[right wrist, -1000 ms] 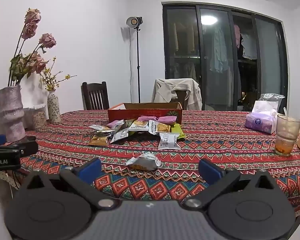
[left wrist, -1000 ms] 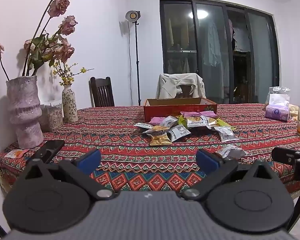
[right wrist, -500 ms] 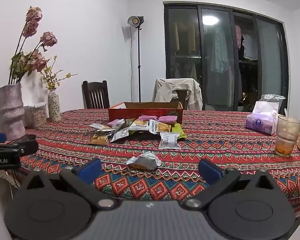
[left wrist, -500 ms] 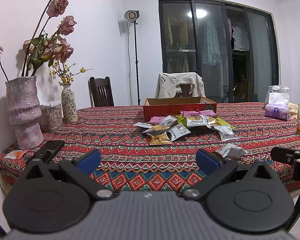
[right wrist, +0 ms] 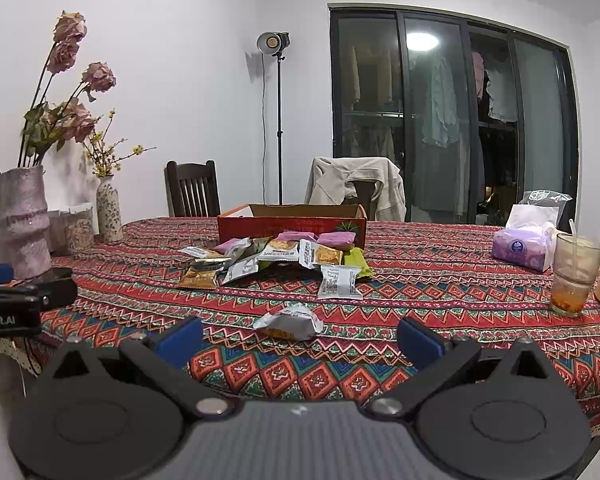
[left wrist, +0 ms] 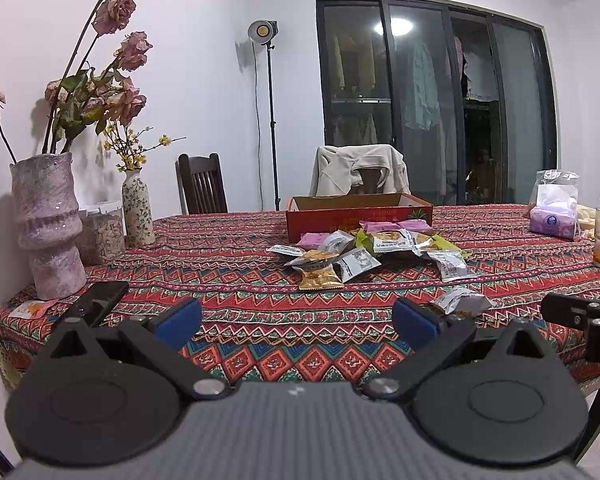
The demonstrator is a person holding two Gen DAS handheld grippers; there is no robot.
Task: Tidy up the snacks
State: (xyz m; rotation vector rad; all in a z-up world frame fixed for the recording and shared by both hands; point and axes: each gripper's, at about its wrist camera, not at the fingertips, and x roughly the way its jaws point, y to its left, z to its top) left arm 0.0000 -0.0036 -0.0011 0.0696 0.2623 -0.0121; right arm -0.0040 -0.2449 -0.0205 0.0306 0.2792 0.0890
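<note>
Table (left wrist: 236,312), patterned cloth, contents left to right:
- Left edge: pink vase (left wrist: 46,220), small floral vase (left wrist: 137,208), black phone (left wrist: 100,300).
- Left gripper (left wrist: 296,322): near edge, fingers spread, nothing held.
- Centre: snack packets (right wrist: 276,258), loose heap, touching the front wall of the red box (right wrist: 292,222).
- Single crumpled packet (right wrist: 290,322): apart, nearer the near edge, just beyond the right gripper (right wrist: 300,344); spread, empty.
- Right edge: tissue pack (right wrist: 524,242), glass (right wrist: 576,274).

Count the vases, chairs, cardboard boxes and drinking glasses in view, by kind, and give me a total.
Vases: 2
Chairs: 2
Cardboard boxes: 1
Drinking glasses: 1
Total: 6
</note>
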